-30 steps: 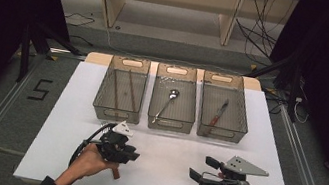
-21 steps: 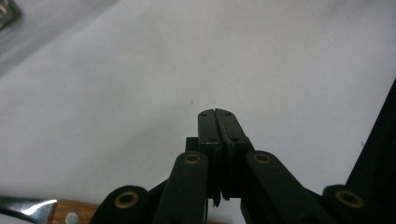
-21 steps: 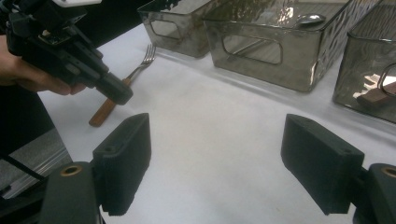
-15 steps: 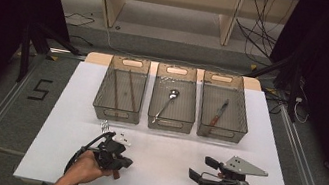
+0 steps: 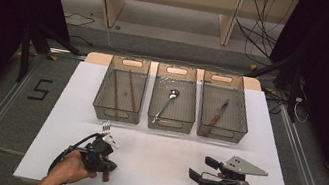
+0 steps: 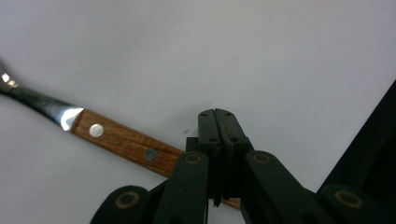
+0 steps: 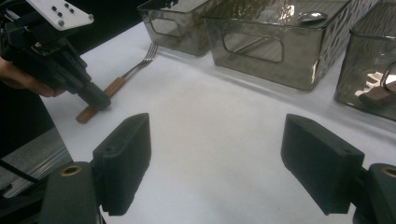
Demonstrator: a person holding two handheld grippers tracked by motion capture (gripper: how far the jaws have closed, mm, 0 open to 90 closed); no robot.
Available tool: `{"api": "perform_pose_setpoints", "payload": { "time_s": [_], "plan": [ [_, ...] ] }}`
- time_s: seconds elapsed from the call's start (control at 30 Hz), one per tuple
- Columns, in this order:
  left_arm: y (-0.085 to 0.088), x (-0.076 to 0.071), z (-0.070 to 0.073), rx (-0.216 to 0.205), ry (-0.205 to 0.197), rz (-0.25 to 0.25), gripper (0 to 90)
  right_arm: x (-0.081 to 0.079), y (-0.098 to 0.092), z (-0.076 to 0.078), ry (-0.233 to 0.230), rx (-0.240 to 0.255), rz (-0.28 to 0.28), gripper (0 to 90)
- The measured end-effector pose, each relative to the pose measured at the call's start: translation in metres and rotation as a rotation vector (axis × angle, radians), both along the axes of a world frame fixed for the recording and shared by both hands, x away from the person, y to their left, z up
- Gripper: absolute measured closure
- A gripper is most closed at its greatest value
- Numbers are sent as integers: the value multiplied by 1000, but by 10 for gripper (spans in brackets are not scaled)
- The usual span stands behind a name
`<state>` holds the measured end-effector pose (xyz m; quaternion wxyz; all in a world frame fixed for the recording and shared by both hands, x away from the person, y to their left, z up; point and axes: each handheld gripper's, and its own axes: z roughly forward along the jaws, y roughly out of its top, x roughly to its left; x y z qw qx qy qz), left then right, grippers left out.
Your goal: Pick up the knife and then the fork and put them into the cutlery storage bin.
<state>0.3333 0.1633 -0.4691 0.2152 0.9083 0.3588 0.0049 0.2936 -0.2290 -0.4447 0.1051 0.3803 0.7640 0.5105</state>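
The fork's (image 6: pixel 122 143) wooden handle passes under the left gripper's (image 6: pixel 218 122) (closed) fingers.

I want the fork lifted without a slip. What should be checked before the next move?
1. Left gripper shut on the fork handle: ok.
2. Grip well along the handle: not ok, it sits near the end.
3. Fork lying flat on the table: ok.
4. Right gripper open and apart from the fork: ok.
5. Which bin takes forks: cannot tell.
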Motion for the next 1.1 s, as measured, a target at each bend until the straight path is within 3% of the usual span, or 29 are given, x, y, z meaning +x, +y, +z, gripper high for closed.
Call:
{"api": "perform_pose_setpoints", "payload": {
  "time_s": [0.23, 0.43, 0.67, 0.73, 0.9, 0.97, 1.1],
  "plan": [
    [29, 4, 5, 46, 11, 41, 884, 0, 1, 0, 7, -3, 1, 252],
    [44, 9, 9, 49, 21, 76, 884, 0, 1, 0, 7, -3, -1, 252],
    [47, 12, 12, 55, 18, 93, 883, 0, 1, 0, 5, -2, 0, 252],
    [44, 13, 13, 38, 15, 96, 880, 0, 1, 0, 3, -1, -1, 252],
    [35, 15, 25, 8, 11, 90, 760, 0, 1, 0, 1, -1, -1, 252],
    [32, 16, 31, -3, 6, 116, 650, 0, 0, 0, 0, 1, -1, 252],
    [29, 18, 37, 26, -2, 164, 423, 0, -1, 1, 1, 4, -3, 252]
  ]
}}
